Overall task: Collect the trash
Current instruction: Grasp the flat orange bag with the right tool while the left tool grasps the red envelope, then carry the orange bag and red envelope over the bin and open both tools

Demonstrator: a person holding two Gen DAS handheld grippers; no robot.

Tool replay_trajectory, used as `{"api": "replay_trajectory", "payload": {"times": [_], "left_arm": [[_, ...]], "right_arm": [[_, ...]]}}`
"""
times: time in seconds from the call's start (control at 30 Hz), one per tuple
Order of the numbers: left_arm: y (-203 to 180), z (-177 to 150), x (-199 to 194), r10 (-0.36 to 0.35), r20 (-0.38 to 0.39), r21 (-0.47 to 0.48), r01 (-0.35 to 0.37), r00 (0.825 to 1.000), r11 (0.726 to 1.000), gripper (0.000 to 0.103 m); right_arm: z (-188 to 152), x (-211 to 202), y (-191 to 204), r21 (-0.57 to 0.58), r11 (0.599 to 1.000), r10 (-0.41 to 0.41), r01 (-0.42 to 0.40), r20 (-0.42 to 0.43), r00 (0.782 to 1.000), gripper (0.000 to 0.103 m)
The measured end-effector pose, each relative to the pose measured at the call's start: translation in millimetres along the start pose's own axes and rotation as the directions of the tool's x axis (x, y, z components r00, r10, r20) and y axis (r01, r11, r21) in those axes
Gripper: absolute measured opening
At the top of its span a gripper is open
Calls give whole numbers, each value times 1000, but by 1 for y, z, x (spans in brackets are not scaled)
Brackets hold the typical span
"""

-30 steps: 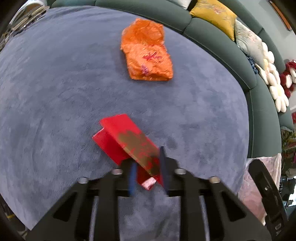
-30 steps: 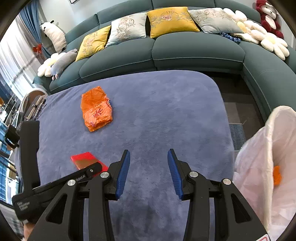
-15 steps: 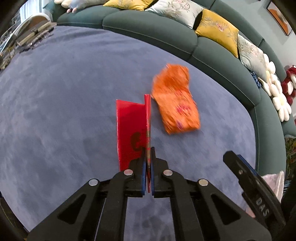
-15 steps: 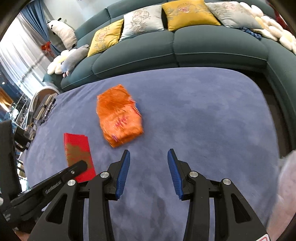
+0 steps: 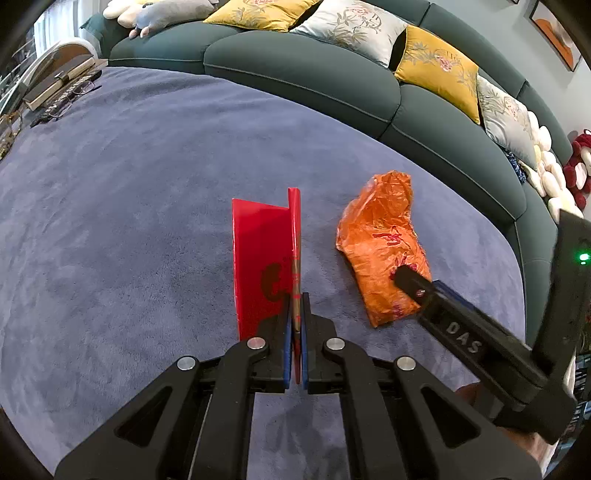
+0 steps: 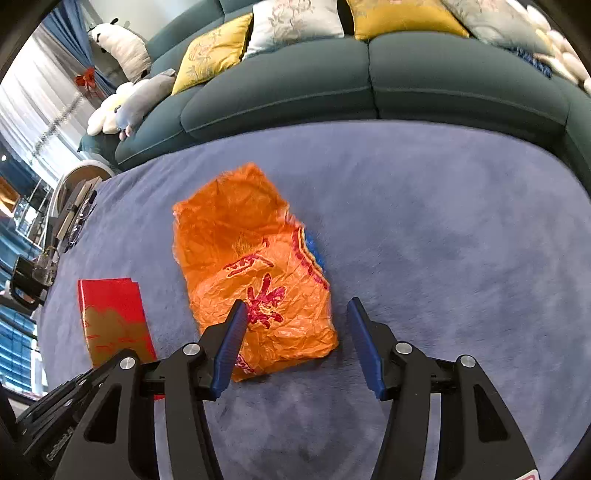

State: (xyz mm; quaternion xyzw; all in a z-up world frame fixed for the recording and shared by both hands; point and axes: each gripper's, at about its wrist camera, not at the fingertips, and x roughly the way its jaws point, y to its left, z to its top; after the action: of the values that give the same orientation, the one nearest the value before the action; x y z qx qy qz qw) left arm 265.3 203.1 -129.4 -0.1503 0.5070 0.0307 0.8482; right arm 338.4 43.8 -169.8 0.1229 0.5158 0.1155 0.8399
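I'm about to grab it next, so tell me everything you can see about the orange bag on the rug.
The orange bag is thin, crinkled plastic with red printed characters and a blue patch at its right edge. It lies flat and rumpled on the blue-grey rug, in front of the green sofa. The open right tool hovers over its near end; whether the fingers touch it is unclear.

Big dark green curved sofa (image 5: 303,70) wraps round far side of blue-grey carpet (image 5: 122,206). Yellow embroidered cushions (image 5: 436,62) alternate with pale grey floral ones (image 5: 354,26) along backrest. Grey plush toy (image 6: 147,96) lies on sofa's left end, next to white fluffy one. Red and white flower-shaped plushies (image 5: 576,166) piled at right end. Round side table (image 5: 62,74) off carpet's left corner, stacked with books, glasses beside them. Orange picture (image 5: 554,37) on wall, curtains (image 6: 33,99) by window.
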Motion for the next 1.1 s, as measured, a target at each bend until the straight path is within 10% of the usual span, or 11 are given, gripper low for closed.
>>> {"api": "replay_trajectory", "payload": {"times": [0.3,0.77,1.1], "left_arm": [[-7,-4,-11,-7,3,-1,7,1000,1000,3],[-113,-37,-82,-118,33,145,112,992,983,3],[-249,-98,-131,-252,-2,325,239,968,915,3]], "right_arm": [[-16,-17,4,-25,1000,12,-11,8,1000,21],[-35,-177,-62,64,995,-94,82,214,972,20],[-79,-287,-161,216,963,-221,160,299,928,21]]}}
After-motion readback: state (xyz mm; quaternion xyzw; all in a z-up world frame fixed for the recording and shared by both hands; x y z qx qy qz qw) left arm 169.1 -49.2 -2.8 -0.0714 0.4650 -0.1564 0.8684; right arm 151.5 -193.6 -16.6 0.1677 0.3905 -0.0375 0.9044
